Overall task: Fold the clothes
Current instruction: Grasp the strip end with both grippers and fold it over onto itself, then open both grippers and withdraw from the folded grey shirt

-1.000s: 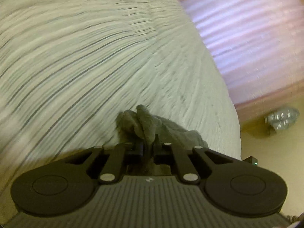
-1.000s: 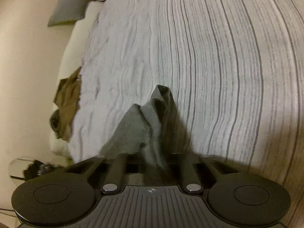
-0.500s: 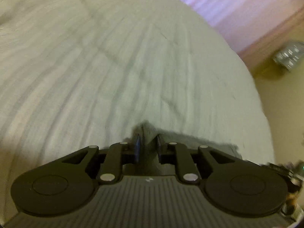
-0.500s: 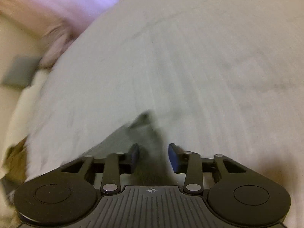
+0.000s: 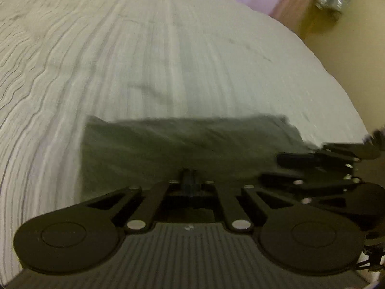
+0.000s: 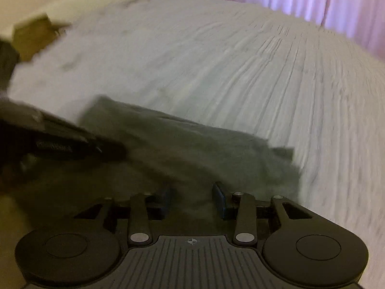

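Two grippers hang angled down over a dark grey cloth (image 5: pixel 192 142) lying flat on a striped bed cover (image 5: pixel 120 60), near the bed's edge. The cloth looks soft, light and limp, best pinched at a corner or hem. The left gripper (image 5: pixel 190 180) is closed with no cloth visibly between its fingers; the right gripper (image 6: pixel 192 198) has just opened, its blue pads (image 6: pixel 220 198) apart above the cloth.

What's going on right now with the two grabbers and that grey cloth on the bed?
Left gripper shut, empty. Right gripper open, nothing pinched. Grey cloth lying flat on the striped bedspread. Nothing in the way.
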